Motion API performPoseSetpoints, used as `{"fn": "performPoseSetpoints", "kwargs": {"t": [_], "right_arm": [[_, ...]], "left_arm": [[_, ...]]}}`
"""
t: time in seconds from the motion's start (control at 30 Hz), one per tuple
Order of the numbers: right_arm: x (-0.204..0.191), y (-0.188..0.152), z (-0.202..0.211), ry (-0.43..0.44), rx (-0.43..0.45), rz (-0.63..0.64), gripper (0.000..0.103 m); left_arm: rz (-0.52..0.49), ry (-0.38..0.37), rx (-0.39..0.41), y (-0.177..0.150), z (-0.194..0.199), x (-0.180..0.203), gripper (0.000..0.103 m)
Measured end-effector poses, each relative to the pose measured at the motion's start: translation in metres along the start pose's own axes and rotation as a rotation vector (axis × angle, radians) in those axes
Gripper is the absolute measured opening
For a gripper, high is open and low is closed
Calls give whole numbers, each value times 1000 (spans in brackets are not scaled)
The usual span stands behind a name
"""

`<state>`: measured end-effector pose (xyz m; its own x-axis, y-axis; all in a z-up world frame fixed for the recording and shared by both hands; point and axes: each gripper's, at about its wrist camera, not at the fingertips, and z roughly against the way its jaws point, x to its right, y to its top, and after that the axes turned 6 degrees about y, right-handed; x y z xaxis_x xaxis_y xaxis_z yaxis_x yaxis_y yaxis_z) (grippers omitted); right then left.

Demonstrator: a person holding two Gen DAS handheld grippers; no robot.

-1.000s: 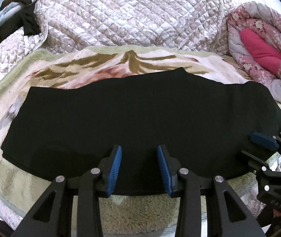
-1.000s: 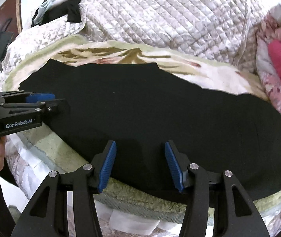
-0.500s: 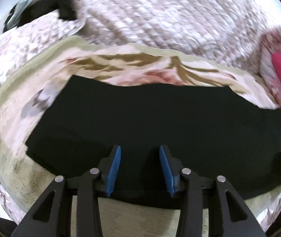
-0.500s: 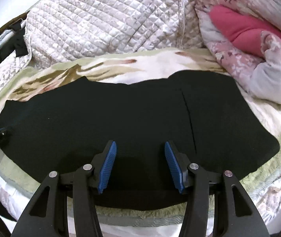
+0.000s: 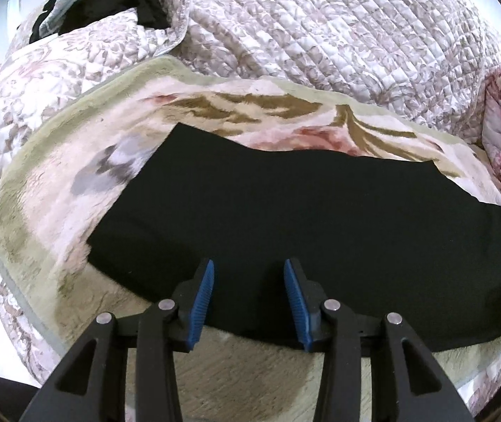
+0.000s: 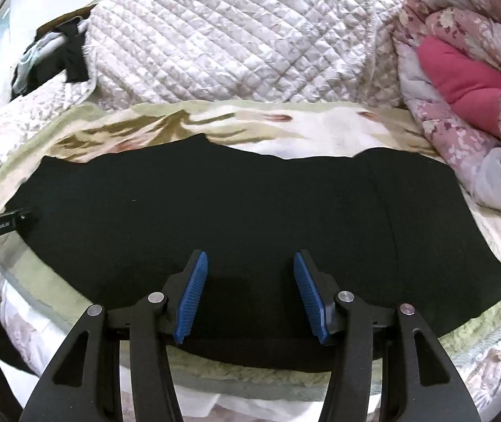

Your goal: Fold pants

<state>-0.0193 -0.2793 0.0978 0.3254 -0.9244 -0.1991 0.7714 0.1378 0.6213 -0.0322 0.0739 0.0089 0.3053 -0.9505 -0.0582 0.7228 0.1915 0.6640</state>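
The black pants (image 5: 303,207) lie flat, folded lengthwise into a long strip across a flowered fleece blanket (image 5: 57,211). My left gripper (image 5: 247,299) is open and empty, hovering over the near edge toward the pants' left end. My right gripper (image 6: 250,292) is open and empty over the near edge toward the right part of the pants (image 6: 250,207). The left gripper's body (image 6: 0,227) shows at the left edge of the right wrist view. A seam line (image 6: 387,218) runs across the pants' right end.
A quilted bedspread (image 5: 321,28) is bunched behind the blanket. A pink flowered comforter (image 6: 468,81) lies at the right. Dark clothes (image 5: 109,3) are piled at the far left. The bed's front edge (image 6: 250,387) is just under the grippers.
Both grippers have moved apart: the left toward the pants' left end, the right toward the right end. Both stayed open. The pants have not moved.
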Motion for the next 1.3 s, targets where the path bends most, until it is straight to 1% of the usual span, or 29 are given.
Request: {"fn": "performPoseSetpoints", "kwargs": {"t": [0.23,0.33,0.43,0.63,0.77,0.87,1.0,1.07,1.13,1.2,1.23,1.3], "right_arm": [[-6,2,-5,35,0,19,52],[-6,2,-5,36,2,17,52],[-5,3,-5,40,4,8,52],[-5,3,-4,47,13,-1,52],[-3,5,-3,61,18,-22,52],[-2,6,-2,74,20,-37,52],[-2,7,-2,83,21,-47,52],[-1,7,-1,82,23,-47,52],[-1,7,1,81,28,-52,52],[1,7,3,78,35,-60,52],[2,7,4,76,38,-65,52],[5,8,7,74,45,-79,52]], "left_arm": [[60,-13,-2,-10,8,-23,45],[130,-32,-21,-17,9,-40,49],[193,-79,-25,-23,10,-55,48],[258,-125,-12,-21,1,-62,49],[323,-145,-5,-13,-9,-69,49],[340,-138,10,-8,-14,-69,48],[311,-99,35,-1,-17,-63,48],[293,-73,52,4,-17,-61,41],[280,-60,53,9,-18,-61,11],[294,-91,27,14,-21,-62,9],[286,-99,30,16,-18,-60,7],[241,-127,61,22,-7,-50,7]]}}
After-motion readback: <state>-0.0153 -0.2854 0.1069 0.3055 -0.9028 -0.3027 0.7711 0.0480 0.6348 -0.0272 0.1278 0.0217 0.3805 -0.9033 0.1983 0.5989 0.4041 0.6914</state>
